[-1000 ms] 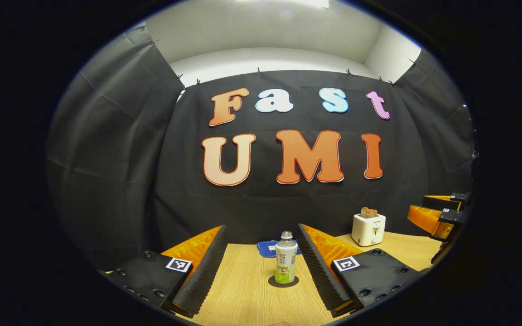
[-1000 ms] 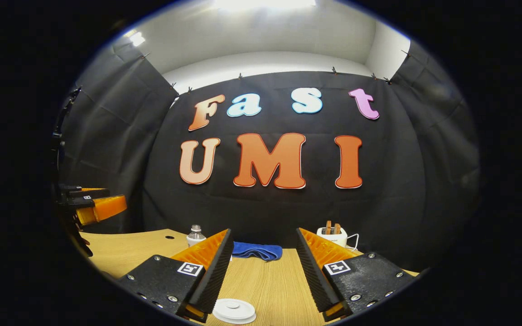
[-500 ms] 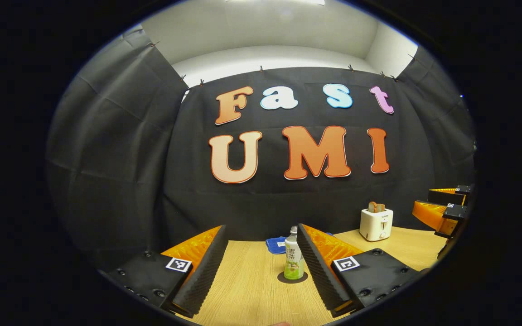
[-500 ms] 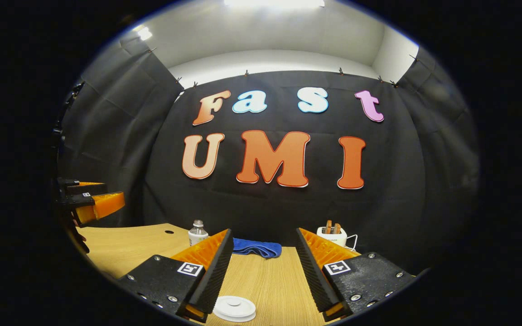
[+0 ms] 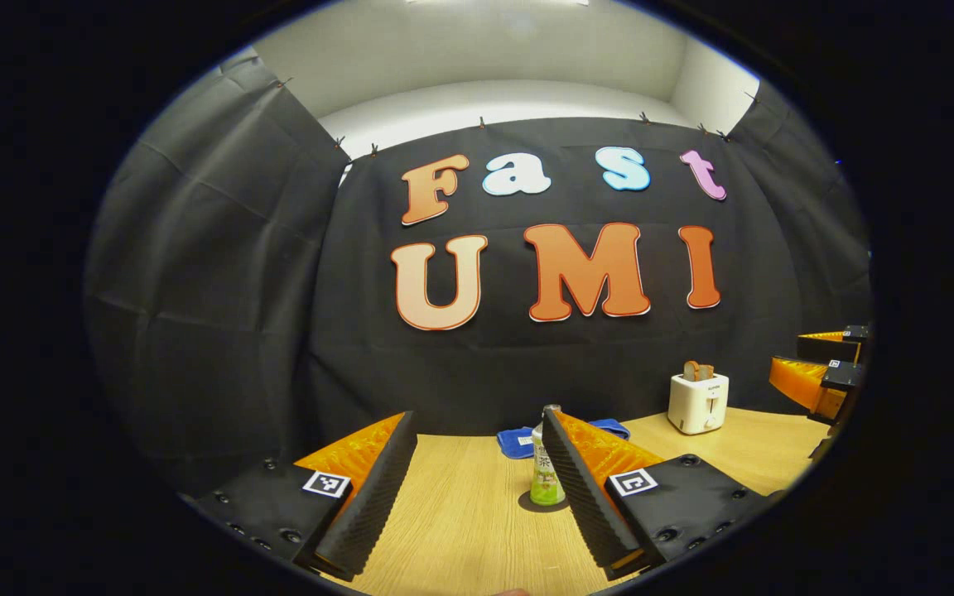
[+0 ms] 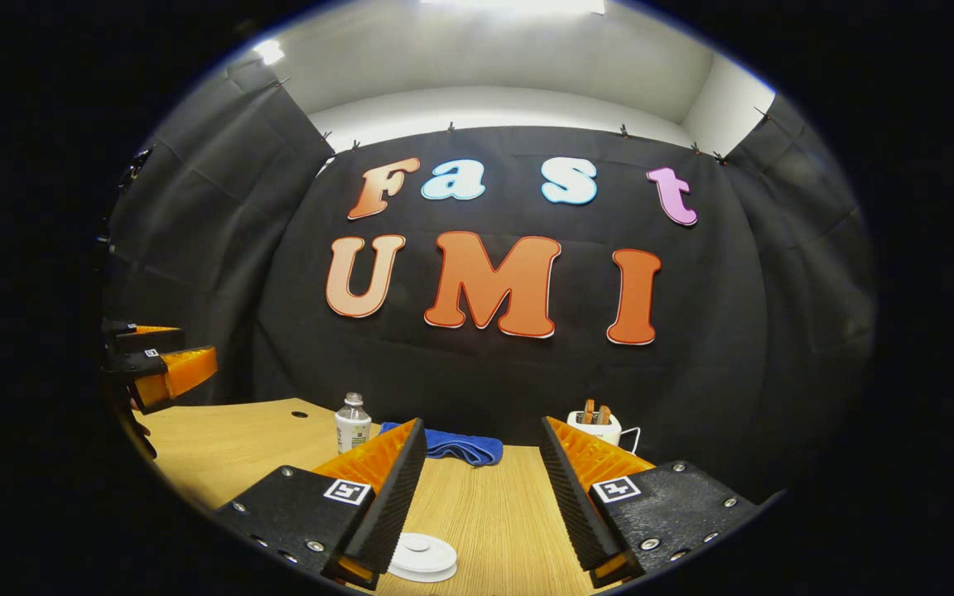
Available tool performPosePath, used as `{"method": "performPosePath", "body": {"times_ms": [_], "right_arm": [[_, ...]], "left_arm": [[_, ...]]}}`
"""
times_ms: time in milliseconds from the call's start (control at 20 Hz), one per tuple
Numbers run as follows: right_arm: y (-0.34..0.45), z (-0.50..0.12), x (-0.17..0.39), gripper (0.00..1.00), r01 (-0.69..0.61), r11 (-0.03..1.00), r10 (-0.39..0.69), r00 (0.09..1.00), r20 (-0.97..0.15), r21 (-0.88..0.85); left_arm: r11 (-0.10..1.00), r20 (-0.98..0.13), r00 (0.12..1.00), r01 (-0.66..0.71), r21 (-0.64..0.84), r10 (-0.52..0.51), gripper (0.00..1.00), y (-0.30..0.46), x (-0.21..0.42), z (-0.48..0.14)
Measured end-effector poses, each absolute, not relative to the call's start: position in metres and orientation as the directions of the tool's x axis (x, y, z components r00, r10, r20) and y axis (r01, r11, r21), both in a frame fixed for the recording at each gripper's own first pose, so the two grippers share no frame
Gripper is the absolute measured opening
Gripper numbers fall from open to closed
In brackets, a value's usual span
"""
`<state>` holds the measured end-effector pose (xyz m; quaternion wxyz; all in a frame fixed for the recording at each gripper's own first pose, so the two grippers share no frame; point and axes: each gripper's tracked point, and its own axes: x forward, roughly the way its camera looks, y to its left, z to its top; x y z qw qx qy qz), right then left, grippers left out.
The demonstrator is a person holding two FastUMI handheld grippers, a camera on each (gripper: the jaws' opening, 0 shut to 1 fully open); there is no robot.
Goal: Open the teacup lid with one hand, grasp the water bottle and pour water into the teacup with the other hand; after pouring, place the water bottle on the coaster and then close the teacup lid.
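The water bottle stands upright on its dark coaster, just in front of the blue cloth, while both the left gripper and right gripper gape wide and empty, so a careless sideways sweep could topple it.

Spread right claw above teacup lid

In the left gripper view, the water bottle, a second ago centred between the left gripper's fingers, now sits against and partly behind its right-hand finger. In the right gripper view, the teacup lid lies slightly lower.
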<state>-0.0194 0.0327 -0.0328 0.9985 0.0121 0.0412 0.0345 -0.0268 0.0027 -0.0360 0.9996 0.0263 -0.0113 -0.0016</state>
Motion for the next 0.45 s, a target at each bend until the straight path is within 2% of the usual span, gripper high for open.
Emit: {"method": "performPosePath", "body": {"times_ms": [300,450], "right_arm": [[0.0332,-0.0383,-0.0195,0.82,-0.065,0.998,0.067,0.993,-0.099,0.025],[0.0326,-0.0364,-0.0191,0.82,-0.066,0.997,0.068,0.993,-0.093,0.029]], "left_arm": [[0.997,0.027,1.000,-0.010,0.078,0.008,0.95,0.0025,-0.0264,-0.0365],[0.997,0.028,1.000,-0.011,0.078,0.009,0.97,0.0029,-0.0266,-0.0365]]}}
